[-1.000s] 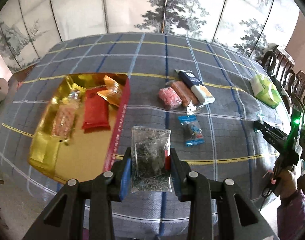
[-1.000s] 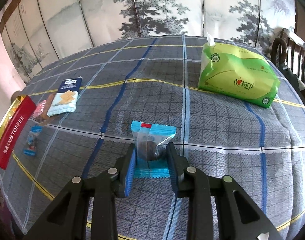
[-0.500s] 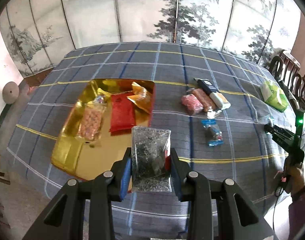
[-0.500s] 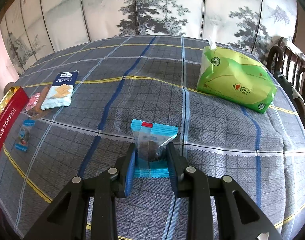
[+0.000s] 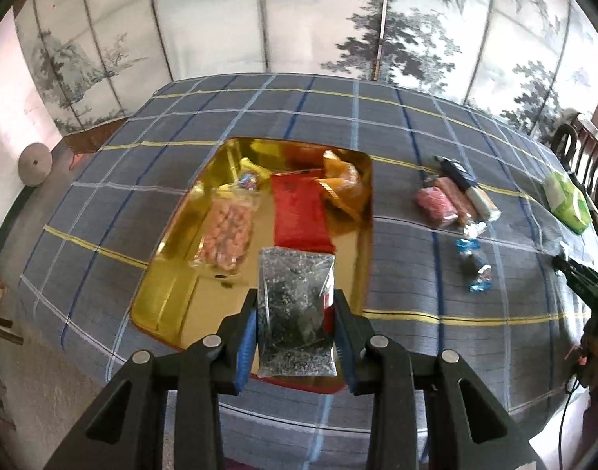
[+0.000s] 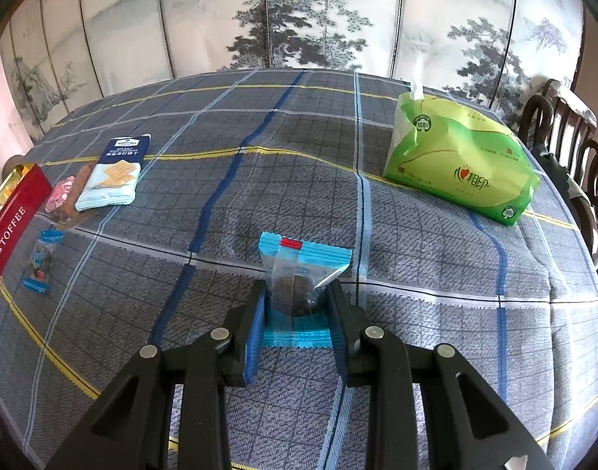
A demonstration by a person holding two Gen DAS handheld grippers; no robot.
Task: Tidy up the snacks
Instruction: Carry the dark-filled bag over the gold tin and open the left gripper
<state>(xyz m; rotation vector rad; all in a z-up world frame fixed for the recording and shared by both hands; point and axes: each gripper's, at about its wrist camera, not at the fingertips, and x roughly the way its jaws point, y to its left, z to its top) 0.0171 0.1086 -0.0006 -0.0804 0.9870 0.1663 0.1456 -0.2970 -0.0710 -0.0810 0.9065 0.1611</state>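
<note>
My left gripper (image 5: 296,323) is shut on a clear packet of dark bits (image 5: 295,309), held above the near right part of the gold tin (image 5: 165,297). Inside the tin lie a bag of pink nuts (image 5: 226,231), a red packet (image 5: 299,211) and an orange packet (image 5: 344,186). My right gripper (image 6: 296,311) is shut on a blue-edged clear packet with a dark sweet (image 6: 301,278), just above the checked cloth. On the cloth lie a cracker pack (image 6: 116,174), a pink and a brown snack (image 6: 66,194) and a small blue packet (image 6: 42,260).
A green tissue pack (image 6: 461,160) sits at the back right of the table. Dark wooden chairs (image 6: 573,145) stand along the right edge. A painted folding screen (image 5: 299,19) runs behind the table. The tin's red side (image 6: 9,227) shows at the left in the right wrist view.
My left gripper has carried the clear packet leftward, from over the tin's red right wall to over the tin's inside. The right gripper keeps its grip and barely shifts.
</note>
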